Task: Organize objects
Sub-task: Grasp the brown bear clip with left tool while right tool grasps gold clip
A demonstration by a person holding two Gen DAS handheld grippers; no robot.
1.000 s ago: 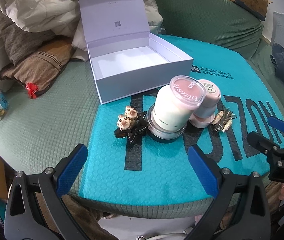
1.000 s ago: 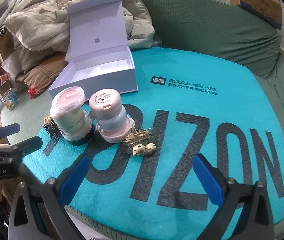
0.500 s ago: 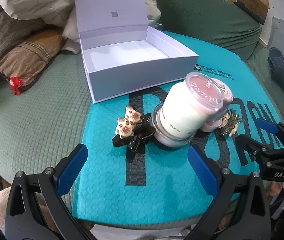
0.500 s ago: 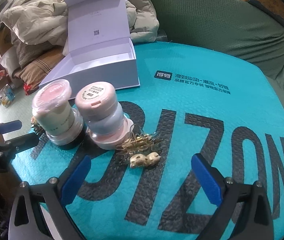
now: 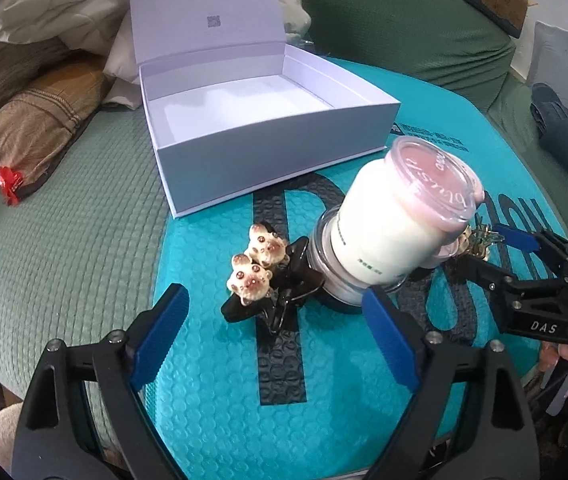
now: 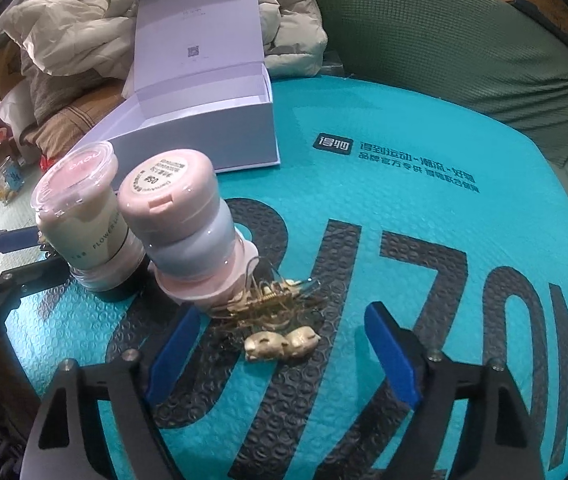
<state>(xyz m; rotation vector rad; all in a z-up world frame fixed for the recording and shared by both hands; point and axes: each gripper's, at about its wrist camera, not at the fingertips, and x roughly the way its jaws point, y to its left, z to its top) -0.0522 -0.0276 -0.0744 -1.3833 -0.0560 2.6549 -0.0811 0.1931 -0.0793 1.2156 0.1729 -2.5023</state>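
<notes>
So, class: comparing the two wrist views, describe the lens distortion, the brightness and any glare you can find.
Left wrist view: the fisheye lens bows the white box, corners go black, lighting is bright, and the clear lid of the white jar catches glare. Right wrist view: the same curving, bending the teal mat, but dimmer and bluer, with the left edge in shadow.

Two jars: white jar (image 5: 395,224), pink jar (image 6: 188,232). Two hair clips: black clip (image 5: 272,280) at 9 o'clock, gold clip (image 6: 276,320) at 5. One open box (image 5: 268,128).
</notes>
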